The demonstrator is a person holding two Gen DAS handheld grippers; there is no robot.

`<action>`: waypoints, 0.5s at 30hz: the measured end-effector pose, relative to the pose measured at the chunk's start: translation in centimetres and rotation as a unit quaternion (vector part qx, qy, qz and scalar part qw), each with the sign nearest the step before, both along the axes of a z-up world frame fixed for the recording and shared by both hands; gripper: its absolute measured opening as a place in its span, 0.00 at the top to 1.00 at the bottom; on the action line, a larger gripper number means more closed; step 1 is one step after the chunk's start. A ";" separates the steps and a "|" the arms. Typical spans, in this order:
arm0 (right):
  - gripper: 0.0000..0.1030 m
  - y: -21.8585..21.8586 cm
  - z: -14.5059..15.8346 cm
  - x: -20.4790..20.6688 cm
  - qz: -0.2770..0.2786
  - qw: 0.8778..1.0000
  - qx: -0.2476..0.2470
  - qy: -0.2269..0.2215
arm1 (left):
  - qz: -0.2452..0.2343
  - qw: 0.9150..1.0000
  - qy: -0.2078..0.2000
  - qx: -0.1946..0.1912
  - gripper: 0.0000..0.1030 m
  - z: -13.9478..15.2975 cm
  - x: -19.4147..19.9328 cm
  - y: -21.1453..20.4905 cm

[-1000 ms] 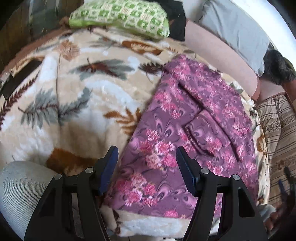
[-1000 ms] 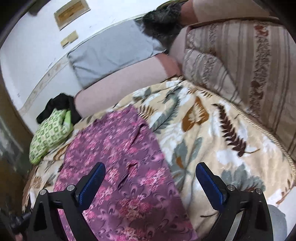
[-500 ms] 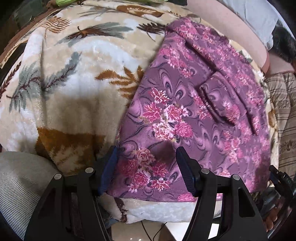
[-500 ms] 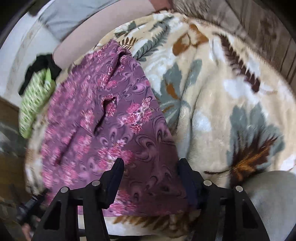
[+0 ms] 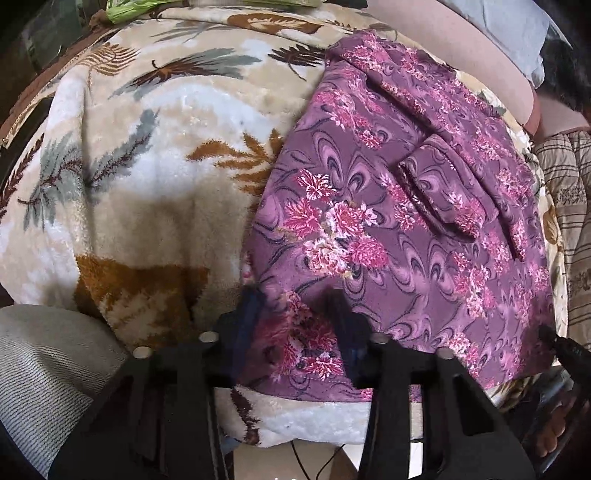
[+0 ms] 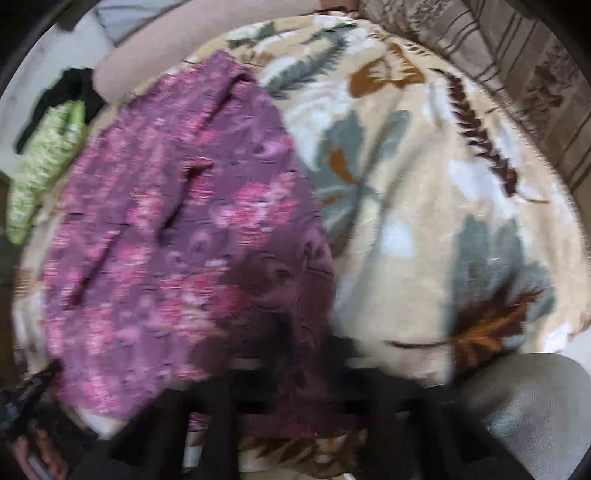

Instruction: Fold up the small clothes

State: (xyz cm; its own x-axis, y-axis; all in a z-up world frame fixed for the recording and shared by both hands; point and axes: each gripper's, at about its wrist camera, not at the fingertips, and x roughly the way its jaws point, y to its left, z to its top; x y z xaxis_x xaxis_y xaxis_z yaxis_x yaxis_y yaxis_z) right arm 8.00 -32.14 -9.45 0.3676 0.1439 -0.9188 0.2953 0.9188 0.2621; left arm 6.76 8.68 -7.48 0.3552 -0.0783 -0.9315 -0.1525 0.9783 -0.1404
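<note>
- Covering the bed is a plush cream blanket (image 5: 155, 155) printed with grey, brown and rust leaves; it sags over the near edge, where pale floor shows below.
- Behind the blanket runs a pinkish bolster (image 5: 443, 48) with a grey pillow (image 5: 517, 29) on it, against a white wall (image 6: 22, 74).
- A striped brown cushion (image 6: 524, 74) lies along one side of the bed.
- A green checked cloth (image 6: 44, 162) and a black garment (image 6: 70, 92) sit at the far corner.
- No container is visible.
- The purple floral garment (image 5: 388, 221) lies spread flat on the blanket, its hem at the near edge, a small fold of fabric raised at its middle.
- The left gripper (image 5: 295, 321) has its jaws closing, with the garment's near left corner between them.
- The right gripper (image 6: 295, 369) is blurred; its jaws are together, apparently clamped on the garment's near right corner.
- A grey-clad knee (image 6: 535, 413) rests beside the bed edge.
</note>
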 end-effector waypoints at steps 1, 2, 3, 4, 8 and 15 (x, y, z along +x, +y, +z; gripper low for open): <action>0.95 -0.2 0.4 -0.2 0.000 1.000 0.008 -0.014 | -0.001 1.000 0.000 0.002 0.90 0.1 -0.1 -0.2; 0.95 -0.3 0.7 -0.3 0.003 0.999 0.024 -0.029 | -0.006 1.000 0.000 -0.007 0.92 0.2 -0.1 -0.3; 0.95 -0.6 1.6 -0.6 0.008 0.997 0.049 -0.058 | -0.016 0.999 0.000 -0.034 0.93 0.5 -0.2 -0.4; 0.95 -0.9 2.3 -1.0 0.010 0.995 0.066 -0.079 | -0.019 0.998 -0.007 -0.063 0.94 1.2 -0.5 -0.3; 0.95 -2.9 4.4 -2.9 -0.008 0.979 0.133 -0.152 | -0.019 0.987 -0.046 -0.153 0.96 4.8 -0.7 1.9; 0.95 -5.9 5.8 -0.1 -0.023 0.949 0.263 -0.175 | 0.006 0.970 -0.087 -0.227 0.99 9.8 2.2 6.8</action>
State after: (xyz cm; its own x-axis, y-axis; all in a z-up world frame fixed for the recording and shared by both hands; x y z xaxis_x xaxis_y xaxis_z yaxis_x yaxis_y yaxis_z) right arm 7.88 -38.02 -3.66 0.6531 0.5249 -0.5458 0.1425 0.6227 0.7693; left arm 8.93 15.51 2.29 0.5070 -0.4610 -0.7283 -0.0984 0.8085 -0.5803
